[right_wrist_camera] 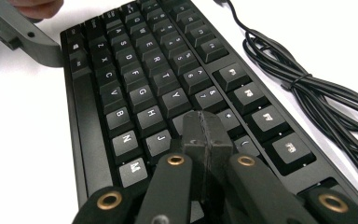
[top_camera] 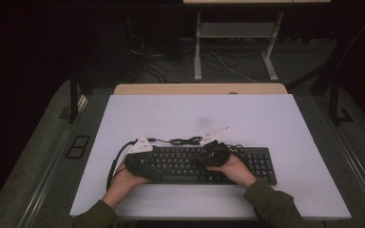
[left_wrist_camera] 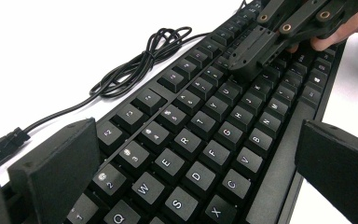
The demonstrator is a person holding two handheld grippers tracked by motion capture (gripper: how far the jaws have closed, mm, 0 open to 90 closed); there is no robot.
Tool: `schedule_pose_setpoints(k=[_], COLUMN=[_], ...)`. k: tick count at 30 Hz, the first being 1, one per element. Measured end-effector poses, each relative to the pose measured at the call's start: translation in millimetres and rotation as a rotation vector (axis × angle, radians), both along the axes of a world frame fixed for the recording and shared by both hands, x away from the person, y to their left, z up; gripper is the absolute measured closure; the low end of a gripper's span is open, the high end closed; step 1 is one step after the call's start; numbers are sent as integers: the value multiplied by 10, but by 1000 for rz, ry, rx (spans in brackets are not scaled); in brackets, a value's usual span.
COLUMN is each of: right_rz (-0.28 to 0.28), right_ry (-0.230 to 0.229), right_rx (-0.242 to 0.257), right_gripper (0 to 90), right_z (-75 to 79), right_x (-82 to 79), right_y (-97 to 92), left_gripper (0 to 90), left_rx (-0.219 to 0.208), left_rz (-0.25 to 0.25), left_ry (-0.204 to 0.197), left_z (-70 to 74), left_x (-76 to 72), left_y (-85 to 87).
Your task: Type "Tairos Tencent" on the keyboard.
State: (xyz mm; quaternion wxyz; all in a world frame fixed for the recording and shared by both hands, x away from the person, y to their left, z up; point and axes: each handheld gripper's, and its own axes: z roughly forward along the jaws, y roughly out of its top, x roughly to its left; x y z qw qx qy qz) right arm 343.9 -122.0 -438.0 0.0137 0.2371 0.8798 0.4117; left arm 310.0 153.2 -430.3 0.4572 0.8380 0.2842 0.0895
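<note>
The keyboard [top_camera: 199, 164] lies flat on the white table [top_camera: 266, 123], near the person's edge, with both grippers over it. The right gripper [right_wrist_camera: 204, 128] has its two fingers pressed together with nothing between them; in its own view the joined tips rest on or just above the keys in the middle of the board, beside the Y, H and J keys, though whether they actually touch a key cannot be told. In the left gripper view the same closed tips [left_wrist_camera: 247, 58] come down onto the upper key rows, well beyond that gripper's own fingers.

The left gripper [left_wrist_camera: 196, 154] has its fingers spread wide. The left-hand end of the keyboard runs between them: one finger [left_wrist_camera: 63, 163] stands just beside the number row at the board's far edge, the other [left_wrist_camera: 338, 163] stands off the near edge, past the bottom letter row. Neither pad presses on the board, and the letter keys from Q and W to C and V sit in the gap between them.

The keyboard's black cable [left_wrist_camera: 140, 60] lies in a loose bundle on the table just beyond the function keys, apart from both sets of fingers. In the high view the person's left hand [top_camera: 123, 175] and right hand [top_camera: 235, 168] grasp the grippers at either half of the board.
</note>
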Motion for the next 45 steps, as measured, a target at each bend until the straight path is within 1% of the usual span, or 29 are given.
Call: schedule_pose_setpoints(k=[1,9,14,16,17,22,27,29,30,31,32,33,36,37,38,39,40,42,43,44,45], right_rz=[1,0,3,-1,0,0,1,-4,-4,-12,-12,-15,-27,-29,-38,-40,-40,-50,-55,-63,-68], right_ry=[4,0,1,0,-6,-3,-9,-10,-10,-14,-14,-13,-15,-17,-25,-29,-29,-30,-32,-43,-50], right_rx=[5,-1,3,12,7,10,28,41,41,54,54,61,81,88,96,101,101,109,115,117,117], right_gripper=[891,891,891,890,891,888,867,828,828,774,774,755,678,644,580,546,546,477,437,360,334], right_z=[-5,4,9,24,28,22,58,86,86,96,96,100,116,121,132,134,134,138,138,137,138], right_x=[1,-2,-4,-6,-5,-4,-8,-13,-13,-10,-10,-7,-3,0,4,7,7,8,8,8,7], right_y=[1,4,6,1,1,-3,-15,-33,-33,-51,-51,-63,-105,-120,-151,-165,-165,-195,-209,-237,-250], left_gripper=[0,0,0,0,0,0,0,0,0,0,0,0,0,0,0,0,0,0,0,0,0], left_rx=[0,1,0,1,0,0,1,1,2,2,3,4,5,6,6,6,5,6,7,8,7], left_rz=[1,0,1,1,1,1,2,2,1,1,3,1,0,-1,-1,0,0,0,0,-2,-1], left_ry=[0,-1,-1,-1,-2,-2,-2,-3,-3,-4,-3,-5,-6,-6,-6,-6,-7,-8,-8,-8,-7], left_z=[0,5,5,5,4,4,4,4,3,2,2,2,1,1,0,0,-2,-2,-1,0,-1], left_x=[-1,-2,-3,-3,-3,-3,-4,-5,-5,-5,-6,-3,-4,-4,-4,-4,-5,-5,-3,-2,-3], left_y=[0,0,-1,-1,-1,-1,0,-3,-5,-5,-6,-4,-6,-6,-8,-9,-10,-10,-9,-6,-8])
